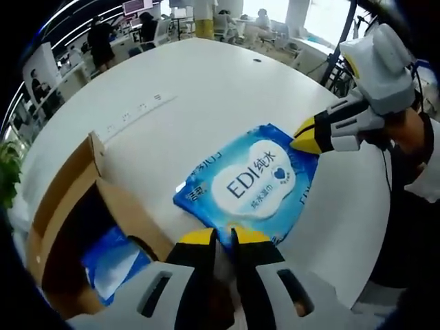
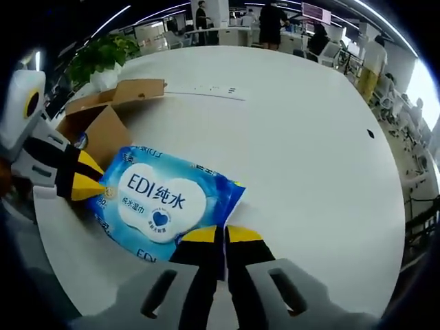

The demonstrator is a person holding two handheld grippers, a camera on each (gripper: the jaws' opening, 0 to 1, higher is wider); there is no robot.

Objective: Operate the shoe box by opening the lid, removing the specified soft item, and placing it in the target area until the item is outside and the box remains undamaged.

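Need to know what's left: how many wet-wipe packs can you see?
2. One wet-wipe pack on the table, gripped at both ends; another pack inside the open box. More may be hidden underneath.

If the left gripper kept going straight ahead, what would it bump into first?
The left gripper is already clamped on the blue wipes pack. Straight on lies that pack, then probably the right gripper at its far edge.

Blue-white wipes pack (image 1: 251,182); brown box (image 1: 65,206); yellow-tipped fingers (image 1: 197,237).

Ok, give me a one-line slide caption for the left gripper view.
Both grippers, left and right, pinch opposite edges of a blue wet-wipes pack over the white table, beside the opened cardboard box.
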